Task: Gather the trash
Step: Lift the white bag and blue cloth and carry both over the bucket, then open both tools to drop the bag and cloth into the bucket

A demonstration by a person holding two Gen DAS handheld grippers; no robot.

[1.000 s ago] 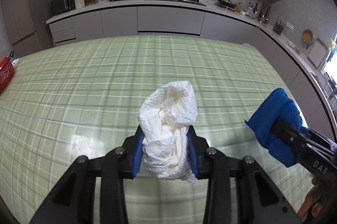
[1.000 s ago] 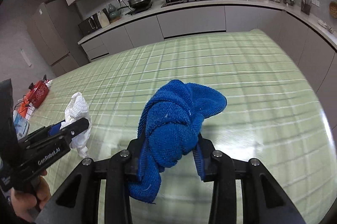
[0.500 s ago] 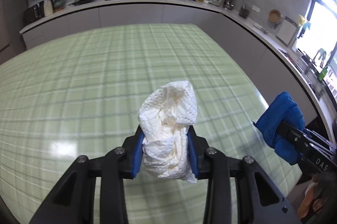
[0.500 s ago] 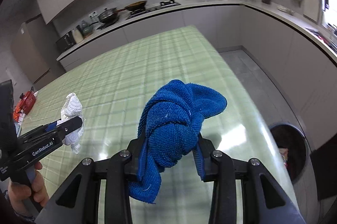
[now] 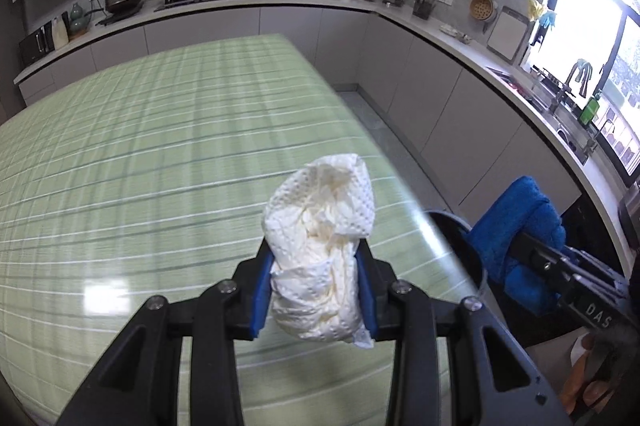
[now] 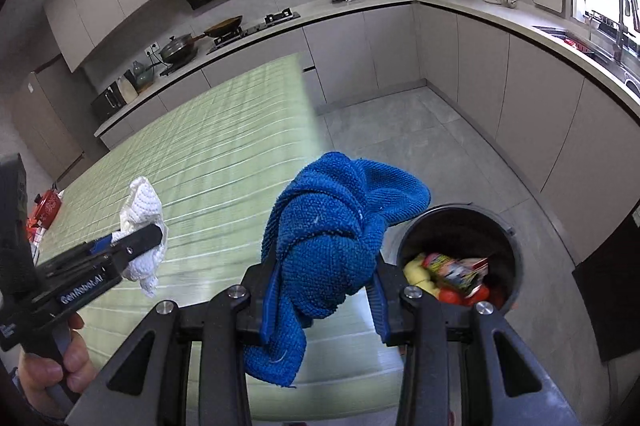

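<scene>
In the right wrist view the bench [image 6: 224, 162] runs from the middle toward 10 o'clock, and the trash bin [image 6: 516, 258] stands on the floor [image 6: 420, 138] off its near corner, at 4 o'clock (packets lie inside). The cloth [image 6: 336, 238] sits between the right tool [image 6: 320, 290] and its pads; the left tool [image 6: 132, 246], at 8 o'clock over the bench, carries the paper towel [image 6: 140, 210]. A kitchen counter [image 6: 460, 2] wraps behind, from 11 to 3 o'clock.
</scene>
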